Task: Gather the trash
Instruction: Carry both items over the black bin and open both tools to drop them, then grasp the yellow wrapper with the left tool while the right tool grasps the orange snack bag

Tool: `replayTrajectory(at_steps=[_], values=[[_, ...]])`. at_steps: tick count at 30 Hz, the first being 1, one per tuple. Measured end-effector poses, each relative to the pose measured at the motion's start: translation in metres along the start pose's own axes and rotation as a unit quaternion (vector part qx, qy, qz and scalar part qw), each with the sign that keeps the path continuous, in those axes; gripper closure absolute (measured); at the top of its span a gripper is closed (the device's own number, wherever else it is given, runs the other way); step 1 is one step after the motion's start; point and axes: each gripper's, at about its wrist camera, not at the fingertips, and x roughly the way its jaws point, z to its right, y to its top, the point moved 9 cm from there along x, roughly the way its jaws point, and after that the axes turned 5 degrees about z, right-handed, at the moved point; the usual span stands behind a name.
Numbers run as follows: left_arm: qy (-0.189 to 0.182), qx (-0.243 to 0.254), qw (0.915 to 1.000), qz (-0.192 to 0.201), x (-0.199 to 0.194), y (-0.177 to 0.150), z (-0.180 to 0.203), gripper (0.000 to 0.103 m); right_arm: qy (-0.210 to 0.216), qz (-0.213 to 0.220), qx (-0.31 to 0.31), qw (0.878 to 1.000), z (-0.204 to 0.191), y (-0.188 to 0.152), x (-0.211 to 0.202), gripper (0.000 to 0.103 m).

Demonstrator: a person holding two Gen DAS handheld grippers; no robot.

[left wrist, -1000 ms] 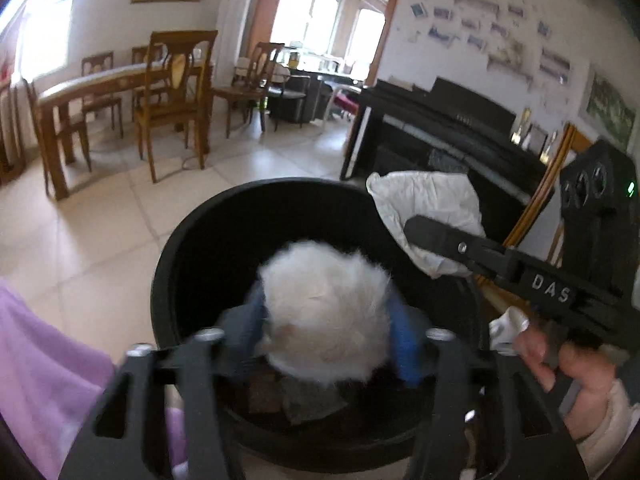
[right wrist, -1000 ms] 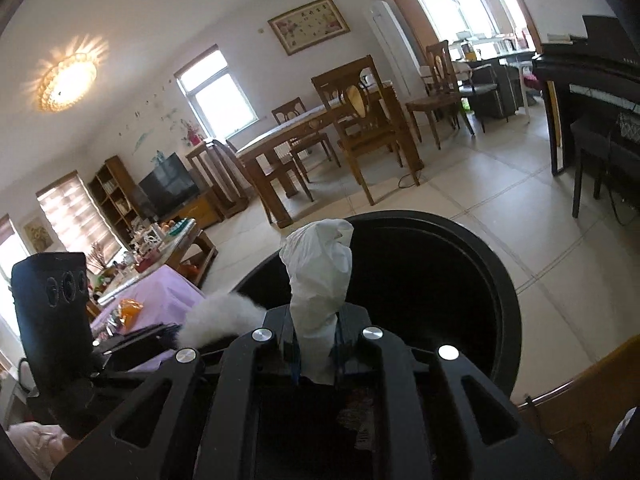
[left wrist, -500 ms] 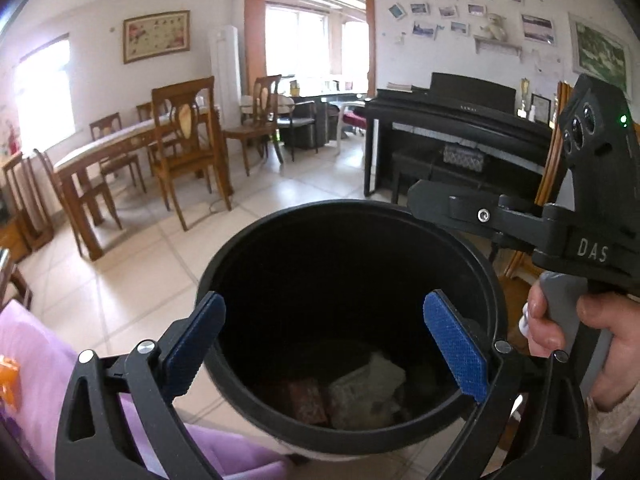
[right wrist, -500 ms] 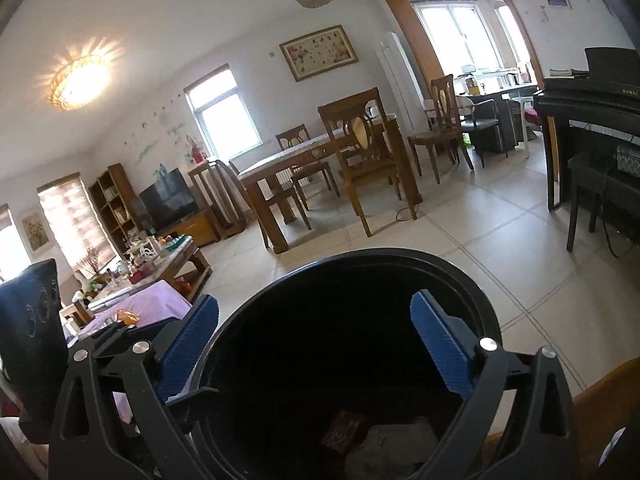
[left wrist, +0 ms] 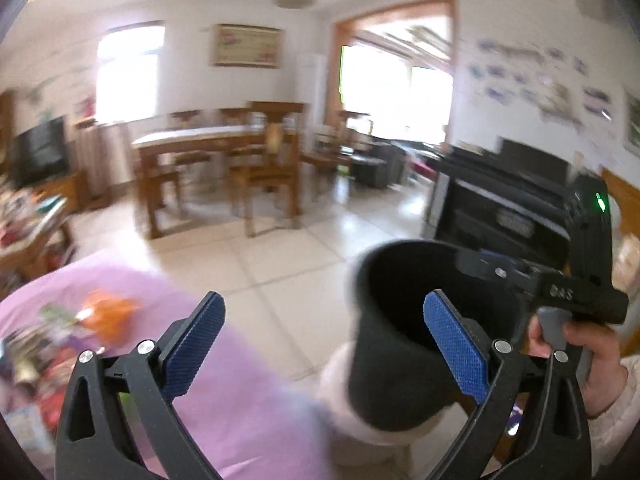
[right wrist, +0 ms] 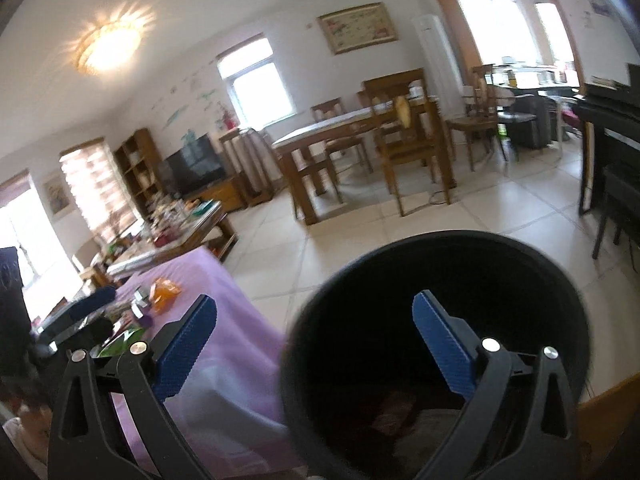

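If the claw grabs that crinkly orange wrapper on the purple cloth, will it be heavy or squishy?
Probably very light: the orange wrapper looks thin and crumpled, lying loose on the purple cloth. It would likely squash flat between the pads instead of keeping its shape. It looks a bit shiny, so it may slip. The view is blurry, so this is a guess.

Left gripper (left wrist: 324, 344) and right gripper (right wrist: 316, 344) both empty, blue-padded fingers (left wrist: 456, 348) spread wide.

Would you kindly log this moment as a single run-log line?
left gripper: open, empty | right gripper: open, empty | black bin: trash inside | purple cloth: orange wrapper uncollected
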Motion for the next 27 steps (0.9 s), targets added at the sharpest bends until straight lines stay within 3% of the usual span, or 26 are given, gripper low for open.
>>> replayTrajectory(at_steps=[3,6,10,13,16,21,24,27], values=[[0.056,-0.044,0.9974,0.007,-0.040,-0.001,-0.069,0.005,0.025,-0.022,-0.020,0.999,-0.042,-0.008,0.018,0.005],[0.121,-0.090,0.9885,0.008,-0.085,-0.007,-0.145,0.005,0.059,-0.051,-0.031,0.996,-0.086,-0.021,0.041,0.005],[0.215,-0.159,0.9635,-0.009,-0.145,-0.024,-0.252,0.005,0.102,-0.086,-0.049,0.990,-0.150,-0.039,0.073,0.005],[0.269,-0.220,0.9368,-0.037,-0.182,-0.049,-0.326,0.005,0.123,-0.105,-0.067,0.984,-0.191,-0.050,0.093,0.005],[0.284,-0.271,0.9159,-0.081,-0.194,-0.076,-0.379,0.005,0.137,-0.127,-0.090,0.978,-0.230,-0.057,0.121,0.005],[0.278,-0.311,0.9002,-0.126,-0.184,-0.105,-0.417,0.005,0.138,-0.164,-0.141,0.967,-0.271,-0.058,0.175,0.007],[0.260,-0.329,0.8971,-0.138,-0.168,-0.112,-0.430,0.005,0.122,-0.198,-0.162,0.959,-0.277,-0.064,0.210,0.042],[0.256,-0.333,0.8956,-0.146,-0.148,-0.114,-0.436,0.005,0.110,-0.236,-0.170,0.950,-0.272,-0.072,0.240,0.044]])
